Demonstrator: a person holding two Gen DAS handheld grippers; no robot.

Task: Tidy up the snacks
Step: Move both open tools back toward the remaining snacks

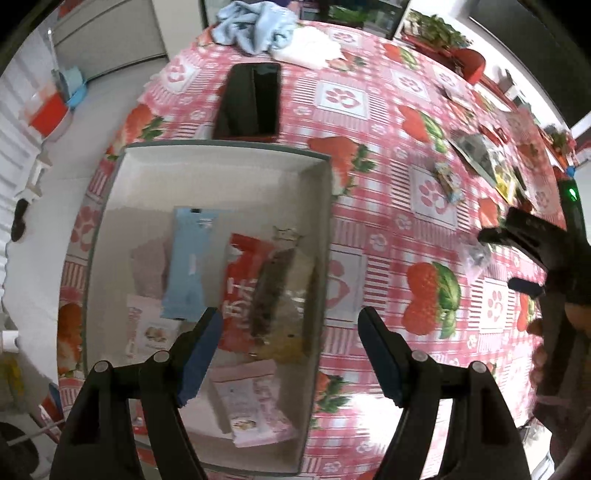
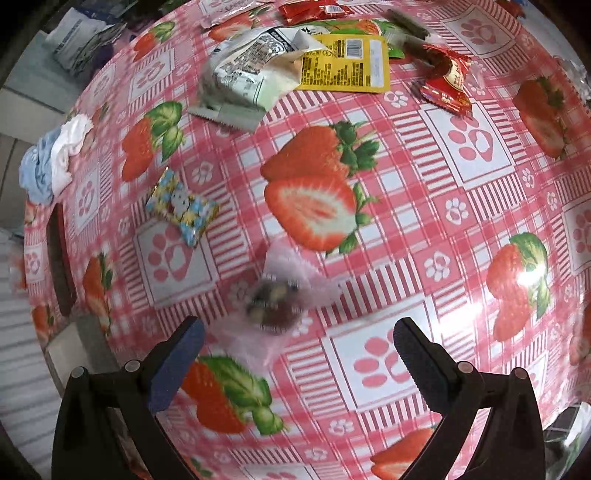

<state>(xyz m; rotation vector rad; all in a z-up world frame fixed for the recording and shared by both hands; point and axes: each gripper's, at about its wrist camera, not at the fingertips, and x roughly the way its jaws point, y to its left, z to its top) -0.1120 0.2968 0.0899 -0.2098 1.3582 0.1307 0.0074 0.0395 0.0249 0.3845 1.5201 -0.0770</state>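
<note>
An open white box with a grey rim (image 1: 221,146) holds several snacks: a light blue packet (image 1: 188,266), a red packet (image 1: 240,288), a brown bar in clear wrap (image 1: 273,291) and a pink packet (image 1: 255,406). My left gripper (image 1: 291,317) hangs open over the box's right side, holding nothing. My right gripper (image 2: 301,326) points down at the strawberry tablecloth (image 2: 369,258), open wide. A small, blurred clear-wrapped brown snack (image 2: 277,299) lies just ahead of its fingers, untouched. In the left wrist view this gripper (image 1: 504,260) shows at the right, held by a hand.
A cartoon-cat candy packet (image 2: 181,206) lies left of the right gripper. Farther off lie a white-green packet (image 2: 251,70), a yellow packet (image 2: 347,62) and a red packet (image 2: 447,85). A black flat object (image 1: 251,101) and a blue cloth (image 1: 255,26) sit behind the box.
</note>
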